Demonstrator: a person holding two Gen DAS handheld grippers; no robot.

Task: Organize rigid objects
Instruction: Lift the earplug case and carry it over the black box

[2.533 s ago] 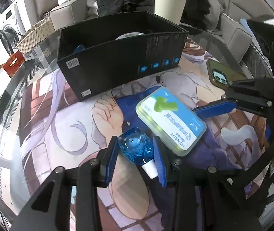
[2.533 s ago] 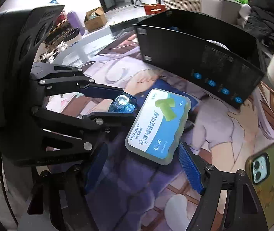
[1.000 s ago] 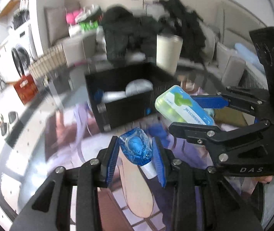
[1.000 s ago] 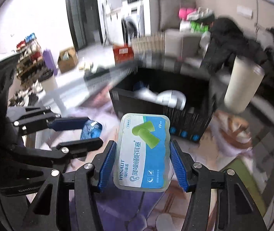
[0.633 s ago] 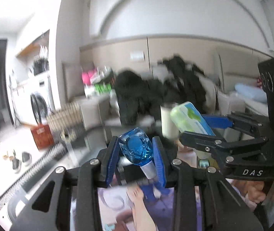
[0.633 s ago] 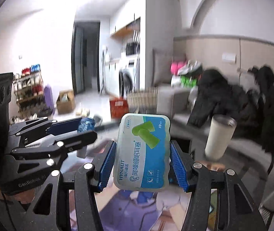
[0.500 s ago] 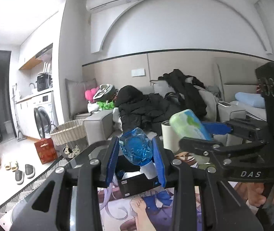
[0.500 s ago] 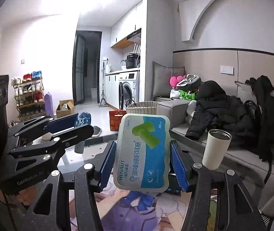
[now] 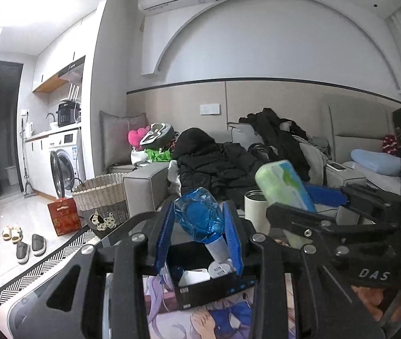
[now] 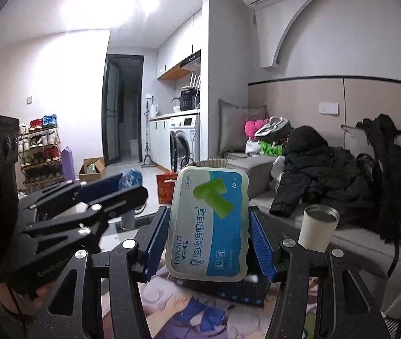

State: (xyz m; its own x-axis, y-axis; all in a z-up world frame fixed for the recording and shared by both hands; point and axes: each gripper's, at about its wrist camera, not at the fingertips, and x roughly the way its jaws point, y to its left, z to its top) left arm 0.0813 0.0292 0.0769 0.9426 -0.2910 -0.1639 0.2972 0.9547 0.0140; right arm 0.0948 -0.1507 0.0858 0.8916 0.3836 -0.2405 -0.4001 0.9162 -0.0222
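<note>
My left gripper point(image 9: 199, 223) is shut on a small blue bottle point(image 9: 197, 217) with a white cap, held high above the table. My right gripper point(image 10: 208, 226) is shut on a flat green and blue earplug case point(image 10: 208, 223), also held high. The case shows in the left wrist view point(image 9: 282, 186) to the right of the bottle. The left gripper shows in the right wrist view point(image 10: 127, 188) at the left, with the bottle point(image 10: 131, 178) between its fingers. A black open box point(image 9: 200, 282) with several white items inside stands on the table below and ahead.
A beige tumbler point(image 10: 317, 226) stands on the table right of the box. The table carries a printed anime mat point(image 9: 200, 319). Behind are a grey sofa point(image 9: 144, 186) piled with dark clothes, a wicker basket point(image 9: 101, 197) and a washing machine point(image 9: 65, 166).
Both grippers closed on their objects on the mat and lifted them well above the table; the views tilted up from the mat to the room. The box now lies below.
</note>
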